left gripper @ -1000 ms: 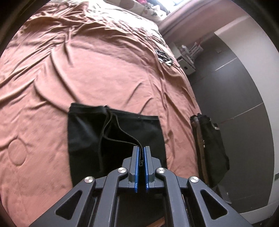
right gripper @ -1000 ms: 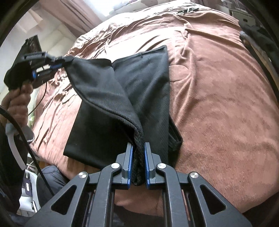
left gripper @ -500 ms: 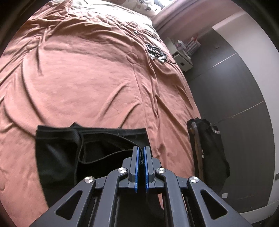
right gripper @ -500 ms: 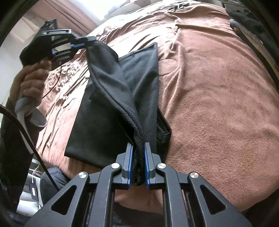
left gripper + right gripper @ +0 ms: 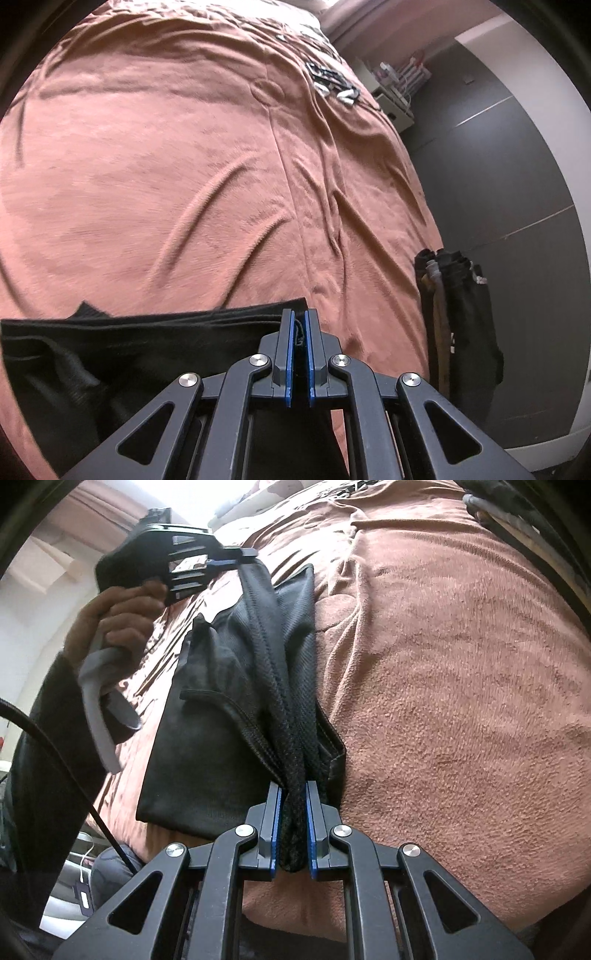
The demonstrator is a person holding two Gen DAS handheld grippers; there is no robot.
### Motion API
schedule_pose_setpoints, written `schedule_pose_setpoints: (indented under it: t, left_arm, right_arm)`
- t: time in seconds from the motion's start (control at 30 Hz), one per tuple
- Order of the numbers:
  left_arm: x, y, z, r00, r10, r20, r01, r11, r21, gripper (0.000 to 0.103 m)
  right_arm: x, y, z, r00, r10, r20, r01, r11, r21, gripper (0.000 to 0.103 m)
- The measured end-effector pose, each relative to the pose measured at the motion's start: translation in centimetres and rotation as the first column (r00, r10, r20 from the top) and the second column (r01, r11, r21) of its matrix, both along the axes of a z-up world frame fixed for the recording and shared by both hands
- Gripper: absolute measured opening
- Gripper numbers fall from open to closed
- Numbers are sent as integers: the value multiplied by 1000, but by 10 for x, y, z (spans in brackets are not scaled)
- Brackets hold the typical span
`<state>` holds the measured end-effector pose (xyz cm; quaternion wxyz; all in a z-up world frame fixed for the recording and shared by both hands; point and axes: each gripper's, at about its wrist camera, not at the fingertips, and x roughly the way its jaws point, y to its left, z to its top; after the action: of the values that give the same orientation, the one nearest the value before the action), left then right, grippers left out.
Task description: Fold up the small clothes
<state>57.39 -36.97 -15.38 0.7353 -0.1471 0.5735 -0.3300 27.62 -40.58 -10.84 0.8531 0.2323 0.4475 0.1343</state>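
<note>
Both tools, left [image 5: 299, 328] and right [image 5: 293, 808], clamp the black knitted garment's [image 5: 221, 738] edge, carrying it across the rust-brown bedspread [image 5: 443, 701] to fold it in half.

Left claw [image 5: 300, 332] pinching edge of black garment [image 5: 129, 354] on rust bedspread [image 5: 184, 166]; dark bag, possibly, at bedside [image 5: 469, 314].

The black shorts [image 5: 229, 716] are of dark knit cloth, with a thin drawstring showing in the left wrist view (near the waistband, as far as one can tell). They lie partly on the bed, one layer lifted and drawn taut over the flat layer beneath, the fold running lengthwise, its near and far corners raised.
</note>
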Motion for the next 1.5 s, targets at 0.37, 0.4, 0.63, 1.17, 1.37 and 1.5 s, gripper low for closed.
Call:
schedule_pose_setpoints:
  t: [0.37, 0.4, 0.63, 1.17, 1.37, 1.5]
  left_arm:
    - [7, -13, 1, 1000, -2, 25, 2, 1000, 7, 41]
    - [7, -9, 2, 999, 11, 35, -12, 1000, 15, 44]
    - [3, 60, 10, 993, 76, 87, -85, 991, 104, 51]
    - [0, 179, -14, 966, 217, 141, -247, 933, 260, 56]
    - [-2, 171, -31, 977, 167, 133, -198, 942, 271, 53]
    - [2, 158, -41, 985, 132, 109, -155, 956, 250, 26]
  right_arm:
    - [1, -4, -4, 1000, -18, -14, 19, 999, 27, 8]
    - [2, -4, -4, 1000, -18, -15, 19, 1000, 25, 8]
    - [3, -1, -4, 1000, -18, -18, 18, 1000, 18, 8]
    - [-8, 3, 20, 998, -59, 11, 59, 997, -39, 41]
    - [-10, 5, 29, 998, -64, 20, 66, 994, -85, 42]
    - [-7, 20, 36, 999, -31, 40, 38, 985, -170, 58]
